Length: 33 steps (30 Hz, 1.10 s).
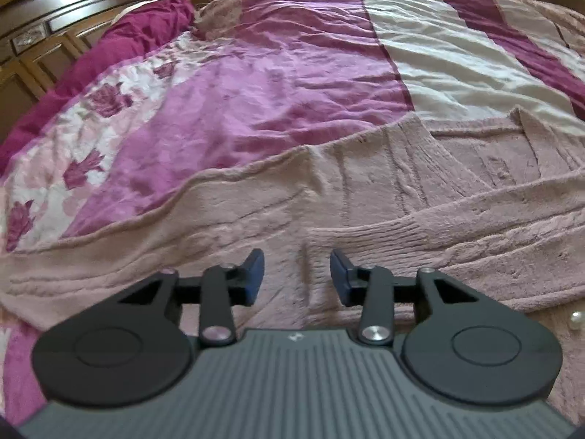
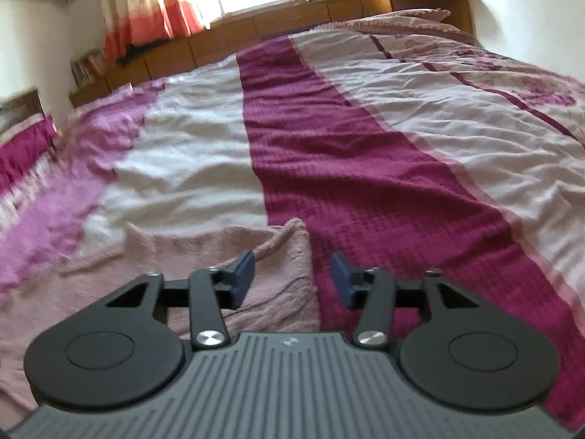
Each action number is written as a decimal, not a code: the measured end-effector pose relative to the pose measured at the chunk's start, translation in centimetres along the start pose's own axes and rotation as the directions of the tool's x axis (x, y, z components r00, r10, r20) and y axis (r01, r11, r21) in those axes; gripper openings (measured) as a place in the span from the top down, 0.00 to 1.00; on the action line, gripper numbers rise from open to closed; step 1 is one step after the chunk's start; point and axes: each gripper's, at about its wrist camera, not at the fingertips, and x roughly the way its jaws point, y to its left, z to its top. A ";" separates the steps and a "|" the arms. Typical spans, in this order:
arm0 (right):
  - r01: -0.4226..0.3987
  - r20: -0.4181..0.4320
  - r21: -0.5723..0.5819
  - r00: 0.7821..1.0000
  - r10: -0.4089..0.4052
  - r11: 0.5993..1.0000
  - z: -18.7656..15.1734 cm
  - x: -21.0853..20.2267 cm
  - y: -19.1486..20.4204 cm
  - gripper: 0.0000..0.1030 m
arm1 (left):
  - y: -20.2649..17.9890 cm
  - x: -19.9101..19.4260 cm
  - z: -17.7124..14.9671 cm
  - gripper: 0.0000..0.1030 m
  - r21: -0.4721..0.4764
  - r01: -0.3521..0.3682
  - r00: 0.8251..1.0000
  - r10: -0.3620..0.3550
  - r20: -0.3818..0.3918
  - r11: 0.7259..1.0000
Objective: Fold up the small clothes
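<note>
A pale pink fleecy garment (image 1: 365, 197) lies spread flat on the bed, wrinkled, one band of it running off to the right. My left gripper (image 1: 296, 274) hovers low over its near part, jaws open, and the cloth under the gap is not pinched. In the right wrist view the same pink garment (image 2: 182, 256) lies at the lower left, its right edge and a curled corner (image 2: 292, 225) just ahead of the fingers. My right gripper (image 2: 292, 276) is open over that edge, holding nothing.
The bed carries a quilt in magenta, pink and white stripes (image 2: 365, 153) with a flower print (image 1: 91, 146) at the left. A wooden headboard ledge (image 2: 256, 33) and curtained window stand beyond. A dark wooden cabinet (image 1: 55, 36) is at the left. A small white bead (image 1: 577, 320) lies by the garment's near right edge.
</note>
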 end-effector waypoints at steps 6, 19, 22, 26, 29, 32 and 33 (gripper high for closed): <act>-0.062 -0.006 0.024 0.998 0.063 0.998 -1.0 -4.7 0.4 0.38 | 3.6 -2.4 -0.3 0.58 -0.095 -0.049 0.998 0.046 -0.033 0.994; -0.188 -0.039 0.002 0.981 0.188 0.982 -5.9 -14.4 3.2 0.32 | 12.3 -6.7 -4.0 0.49 -0.260 -0.147 0.988 0.131 -0.078 0.955; -0.196 -0.056 -0.016 0.979 0.195 0.980 -7.2 -15.8 3.7 0.32 | 14.2 -6.7 -5.2 0.49 -0.322 -0.159 0.986 0.134 -0.099 0.933; -0.192 -0.070 -0.040 0.980 0.189 0.981 -8.8 -16.9 4.0 0.23 | 16.2 -6.4 -6.6 0.49 -0.381 -0.171 0.983 0.133 -0.125 0.908; -0.177 -0.090 -0.038 0.981 0.173 0.983 -9.9 -16.9 4.0 0.21 | 17.7 -5.8 -7.3 0.49 -0.433 -0.173 0.982 0.122 -0.143 0.885; -0.169 -0.120 -0.007 0.979 0.167 0.986 -10.9 -16.3 3.8 0.19 | 19.2 -5.0 -7.9 0.49 -0.490 -0.178 0.981 0.115 -0.155 0.854; -0.166 -0.128 0.001 0.978 0.165 0.986 -11.1 -16.1 3.7 0.19 | 19.6 -4.8 -8.1 0.49 -0.507 -0.179 0.981 0.113 -0.158 0.843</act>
